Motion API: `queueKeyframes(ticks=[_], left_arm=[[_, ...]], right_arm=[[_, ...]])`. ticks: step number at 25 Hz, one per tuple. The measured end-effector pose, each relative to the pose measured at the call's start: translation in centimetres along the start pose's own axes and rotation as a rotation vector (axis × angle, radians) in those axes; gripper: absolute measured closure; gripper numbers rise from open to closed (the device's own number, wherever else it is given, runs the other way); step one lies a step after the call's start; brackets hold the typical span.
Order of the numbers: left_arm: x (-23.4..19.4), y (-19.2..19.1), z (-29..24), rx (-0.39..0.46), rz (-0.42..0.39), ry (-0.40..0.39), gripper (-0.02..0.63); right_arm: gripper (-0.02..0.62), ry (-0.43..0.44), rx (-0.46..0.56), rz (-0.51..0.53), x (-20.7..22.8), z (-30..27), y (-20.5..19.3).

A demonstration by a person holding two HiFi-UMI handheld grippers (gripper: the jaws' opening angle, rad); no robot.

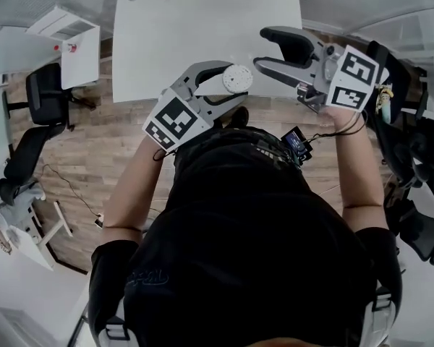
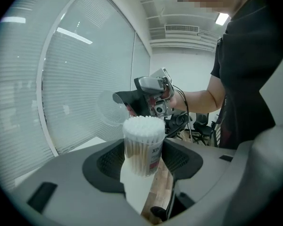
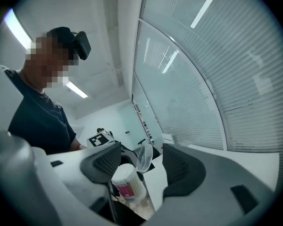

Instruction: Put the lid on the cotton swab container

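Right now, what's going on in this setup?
A person is working two handheld grippers by a white table. The left claw is shut on an open cotton swab container, with the swab tips showing. The right claw faces it with its jaws wide apart. The clear lid sits tilted between them, unpinched, close by the container. The lid isn't on yet.
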State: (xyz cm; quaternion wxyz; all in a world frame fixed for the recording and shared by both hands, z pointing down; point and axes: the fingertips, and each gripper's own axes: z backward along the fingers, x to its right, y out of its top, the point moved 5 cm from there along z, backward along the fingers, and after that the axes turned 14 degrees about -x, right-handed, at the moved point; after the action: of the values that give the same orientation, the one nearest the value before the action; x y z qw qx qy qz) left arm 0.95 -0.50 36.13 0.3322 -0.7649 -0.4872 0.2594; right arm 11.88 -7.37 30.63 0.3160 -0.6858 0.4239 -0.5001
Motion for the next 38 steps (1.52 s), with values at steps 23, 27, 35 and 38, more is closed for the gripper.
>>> queueKeyframes(ticks=[23,27,35,38], left_arm=[[3.5,1.3,-0.2,-0.026,-0.045,0.007,0.351],[3.0,1.4,-0.4,-0.020,-0.030,0.009,0.351],[1.9,2.2,-0.6,-0.018,-0.025,0.022,0.351],[1.6,2.3,-0.7,-0.018,-0.022,0.026,0.351]], right_arm=[[0.324,0.177,-0.004,-0.003,-3.9,0.8,0.1],[0.322,0.197,-0.002,0.002,-4.3,1.0,0.3],[0.324,0.226,-0.021,0.008,-4.8,0.8,0.5],[0.324,0.229,-0.024,0.006,-4.9,0.8,0.6]])
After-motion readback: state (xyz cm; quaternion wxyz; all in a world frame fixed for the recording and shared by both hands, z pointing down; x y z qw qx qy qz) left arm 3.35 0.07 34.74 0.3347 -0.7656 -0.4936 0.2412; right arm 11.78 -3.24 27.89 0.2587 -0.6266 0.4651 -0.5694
